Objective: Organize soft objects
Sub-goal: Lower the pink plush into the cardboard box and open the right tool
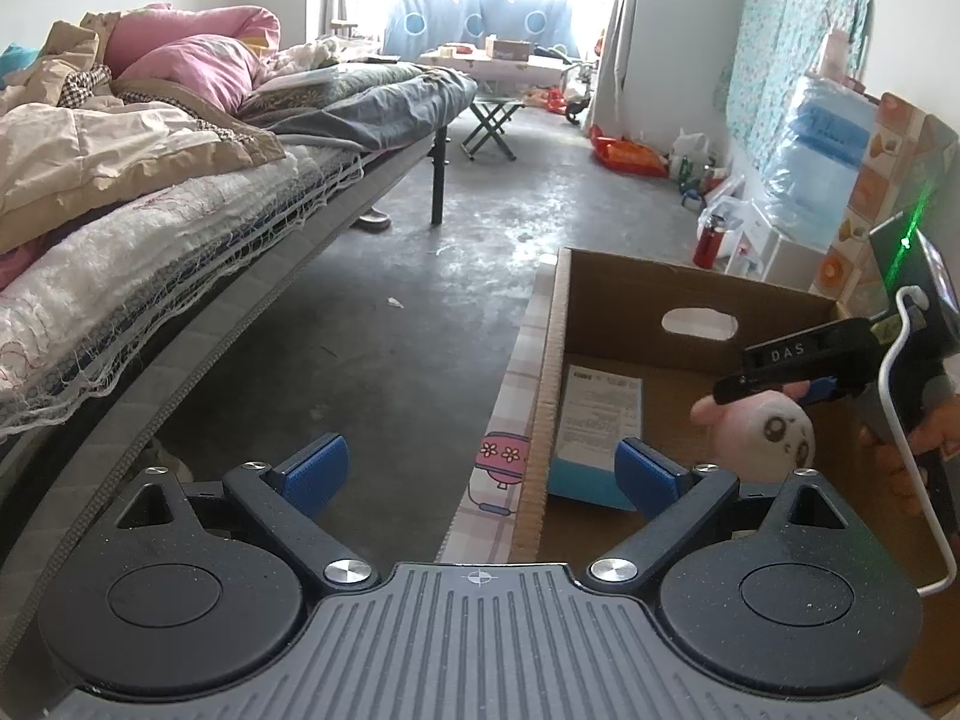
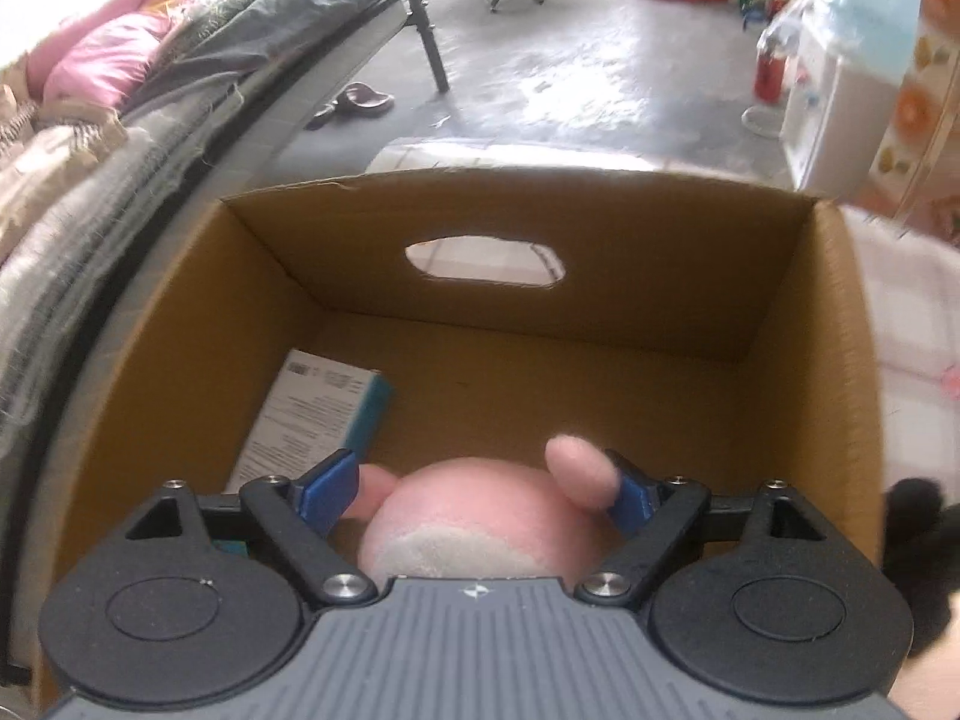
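A round pink plush toy (image 1: pixel 759 435) with a cream face hangs over the open cardboard box (image 1: pixel 555 360), just inside its right side. My right gripper (image 1: pixel 774 390) comes in from the right, held by a hand (image 1: pixel 936 438). In the right wrist view the plush toy (image 2: pixel 474 510) fills the gap of the right gripper (image 2: pixel 480 474), and both blue pads (image 2: pixel 327 492) touch it at its ears, above the box (image 2: pixel 600 312). My left gripper (image 1: pixel 486 468) stands open and holds nothing, over the box's left wall and the floor beside it.
A white and teal flat packet (image 2: pixel 312 414) lies on the box floor at the left. The box stands on a checked cloth (image 1: pixel 498 468). A bed (image 1: pixel 180 180) piled with bedding runs along the left. A folding stool (image 1: pixel 489 120), a red bottle (image 1: pixel 708 240) and bags stand farther off.
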{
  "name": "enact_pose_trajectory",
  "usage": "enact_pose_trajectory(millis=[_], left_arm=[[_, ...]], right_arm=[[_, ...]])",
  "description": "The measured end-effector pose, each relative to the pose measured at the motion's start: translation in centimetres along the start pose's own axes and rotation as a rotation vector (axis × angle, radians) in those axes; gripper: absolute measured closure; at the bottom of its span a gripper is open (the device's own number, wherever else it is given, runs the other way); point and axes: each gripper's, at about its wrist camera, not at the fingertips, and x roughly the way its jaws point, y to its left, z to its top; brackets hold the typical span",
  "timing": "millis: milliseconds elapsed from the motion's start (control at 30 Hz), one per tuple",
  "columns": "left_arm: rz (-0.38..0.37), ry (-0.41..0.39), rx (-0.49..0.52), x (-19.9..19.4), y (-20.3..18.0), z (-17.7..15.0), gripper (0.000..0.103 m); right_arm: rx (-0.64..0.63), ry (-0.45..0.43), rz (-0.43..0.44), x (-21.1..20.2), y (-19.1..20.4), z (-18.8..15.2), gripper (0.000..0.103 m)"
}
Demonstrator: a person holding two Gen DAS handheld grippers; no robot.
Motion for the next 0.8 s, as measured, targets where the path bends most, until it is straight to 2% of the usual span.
enact_pose_trajectory(millis=[200, 333, 533, 633, 800], left_arm=[[-0.008, 0.001, 0.001, 0.0, -0.2, 0.0, 0.007], [-0.009, 0.001, 0.003, 0.1, -0.2, 0.0, 0.007], [-0.005, 0.001, 0.000, 0.2, -0.1, 0.0, 0.007], [-0.003, 0.005, 0.001, 0.4, -0.2, 0.0, 0.007], [0.003, 0.001, 0.005, 0.1, -0.6, -0.2, 0.007]], right_arm=[[0.007, 0.107, 0.004, 1.4, 0.4, -0.4, 0.018], [-0.008, 0.058, 0.001, 1.4, 1.1, -0.3, 0.023], [0.086, 0.003, 0.095, 2.4, -0.1, 0.9, 0.023], [0.036, -0.024, 0.119, 2.8, 0.3, 1.1, 0.021], [-0.063, -0.029, 0.067, 2.5, 1.4, 0.9, 0.013]])
